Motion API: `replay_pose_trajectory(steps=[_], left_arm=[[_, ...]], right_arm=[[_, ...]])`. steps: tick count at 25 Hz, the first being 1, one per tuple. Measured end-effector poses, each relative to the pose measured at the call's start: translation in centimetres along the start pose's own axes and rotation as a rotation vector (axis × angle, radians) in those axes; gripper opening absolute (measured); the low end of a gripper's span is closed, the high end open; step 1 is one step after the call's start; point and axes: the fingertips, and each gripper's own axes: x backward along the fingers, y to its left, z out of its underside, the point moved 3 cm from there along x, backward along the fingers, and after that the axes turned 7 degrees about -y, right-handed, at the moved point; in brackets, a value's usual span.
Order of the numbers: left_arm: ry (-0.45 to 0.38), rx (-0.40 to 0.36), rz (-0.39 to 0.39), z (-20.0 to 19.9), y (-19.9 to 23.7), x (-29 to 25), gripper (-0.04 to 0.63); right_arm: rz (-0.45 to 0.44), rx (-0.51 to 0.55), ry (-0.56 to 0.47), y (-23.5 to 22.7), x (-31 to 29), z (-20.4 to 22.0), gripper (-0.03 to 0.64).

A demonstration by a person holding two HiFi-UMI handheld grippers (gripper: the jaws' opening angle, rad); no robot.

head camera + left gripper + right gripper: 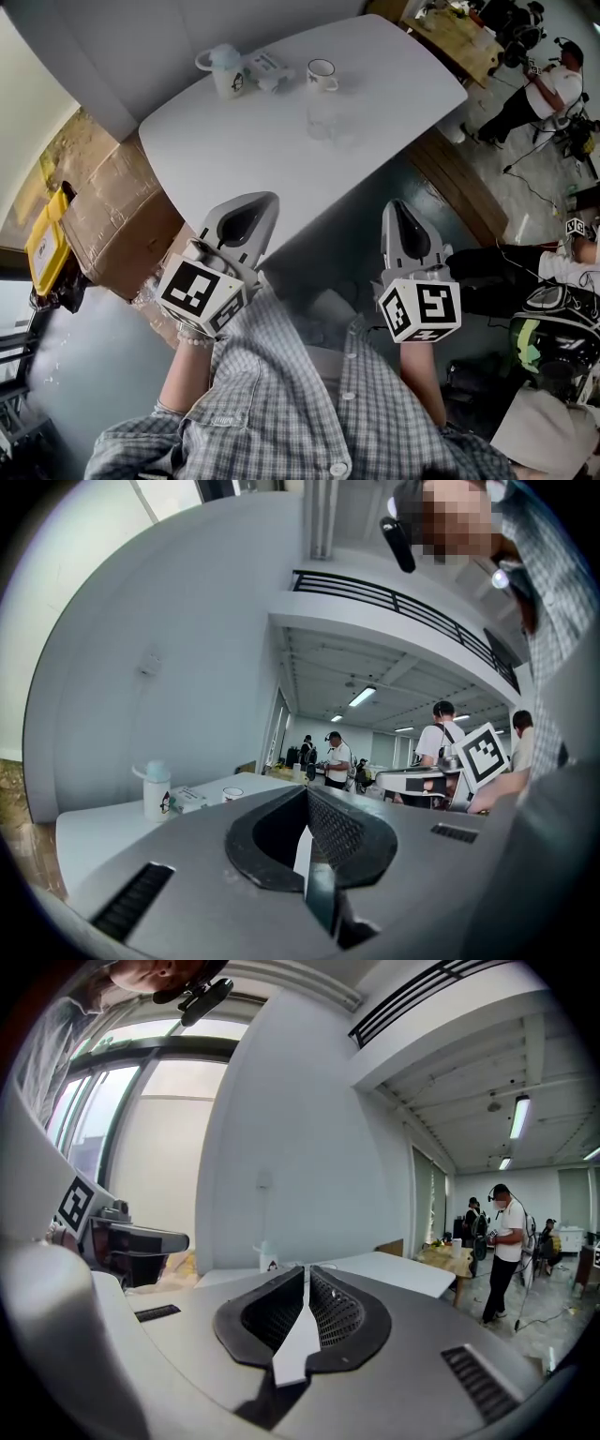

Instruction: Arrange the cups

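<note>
White rounded surface [281, 150] ahead, busy workshop floor beyond its right edge. Along the far edge: white lidded cup with a handle and a small printed figure [225, 70] toward the left corner, white enamel mug with a dark rim [322, 75] further right, small white carton [267, 66] between them. Clear glass tumbler [322, 120] set further in from that edge, near the mug but apart from it.

No cup in hand; probably the opening step, ahead of any reach. Left tongs [264, 202] and right tongs [396, 212] both pressed together at the tips, empty. Held close to the body by the near edge, pointing toward the cups, well apart from them.

Next move, likely: part one pair, reach forward across the surface, close on a cup's wall or handle. Extra care probably due with the tumbler: faint against the white, likely slippery.
</note>
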Motion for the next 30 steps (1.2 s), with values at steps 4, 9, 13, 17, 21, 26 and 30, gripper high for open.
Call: replay_pose_trajectory(steps=[4, 9, 13, 17, 21, 26, 30], left_arm=[[0.005, 0.008, 0.007, 0.4, 0.0, -0.5, 0.009], [0.025, 0.012, 0.033, 0.8, -1.0, -2.5, 0.009], [0.043, 0.007, 0.039, 1.2, -1.7, -4.7, 0.009], [0.042, 0.009, 0.01, 1.4, -2.6, -7.4, 0.009], [0.037, 0.002, -0.023, 1.3, -3.5, -10.0, 0.009], [0.044, -0.003, -0.063, 1.7, -4.5, -12.8, 0.009], [0.043, -0.004, -0.111, 2.2, -5.3, -14.2, 0.009]], right_arm=[[0.023, 0.0, 0.016, -0.6, 0.5, 0.5, 0.032], [0.056, -0.033, 0.049, -2.7, 1.1, 1.7, 0.033], [0.051, -0.04, 0.058, -4.6, 0.6, 2.1, 0.033], [0.028, -0.054, 0.073, -7.5, -0.4, 2.6, 0.033], [-0.009, -0.058, 0.066, -10.5, -1.9, 2.4, 0.032], [-0.075, -0.048, 0.068, -13.1, -3.3, 2.8, 0.034], [-0.113, -0.052, 0.073, -15.1, -3.5, 3.4, 0.034]])
